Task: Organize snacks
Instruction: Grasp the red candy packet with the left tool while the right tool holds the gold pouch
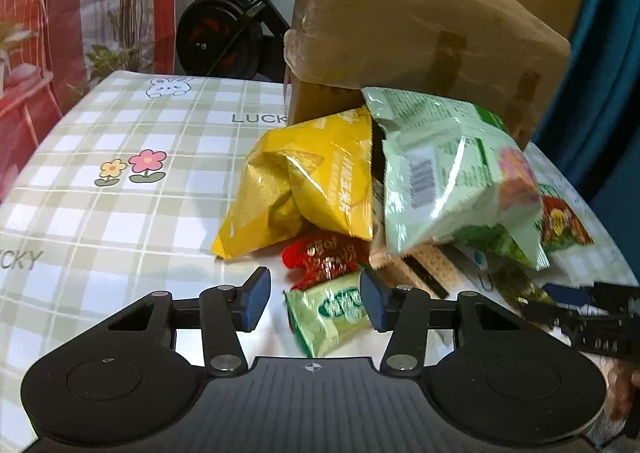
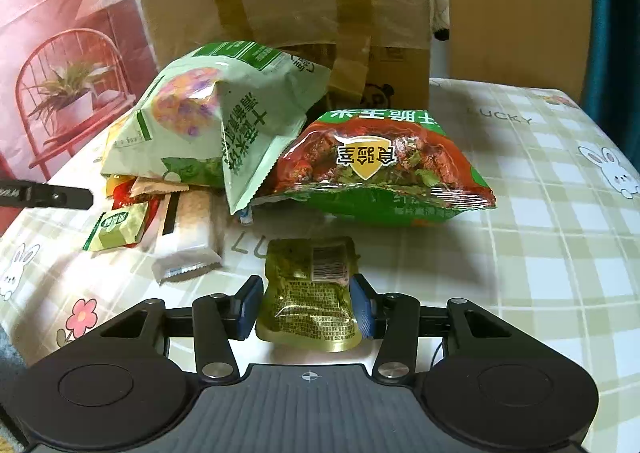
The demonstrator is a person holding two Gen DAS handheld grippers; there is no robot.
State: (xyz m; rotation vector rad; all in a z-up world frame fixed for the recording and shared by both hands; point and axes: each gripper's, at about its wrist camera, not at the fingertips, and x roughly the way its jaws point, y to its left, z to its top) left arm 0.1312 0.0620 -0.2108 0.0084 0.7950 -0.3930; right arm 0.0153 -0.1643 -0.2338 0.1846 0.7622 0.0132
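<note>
Gripping the gold-green foil pouch (image 2: 310, 293) between both blue pads, our right gripper (image 2: 307, 307) holds it just above the checked tablecloth (image 2: 540, 213), in front of the red-and-green bag (image 2: 384, 165). Our left gripper (image 1: 316, 303) stands with jaws apart around a small light-green packet (image 1: 332, 313); the right pad looks to touch it, the left pad is clear of it, and no grip shows. We see the heap, a yellow bag (image 1: 304, 185) and a pale green bag (image 1: 448, 169), against the cardboard box (image 1: 408, 29) at the table's far edge.
</note>
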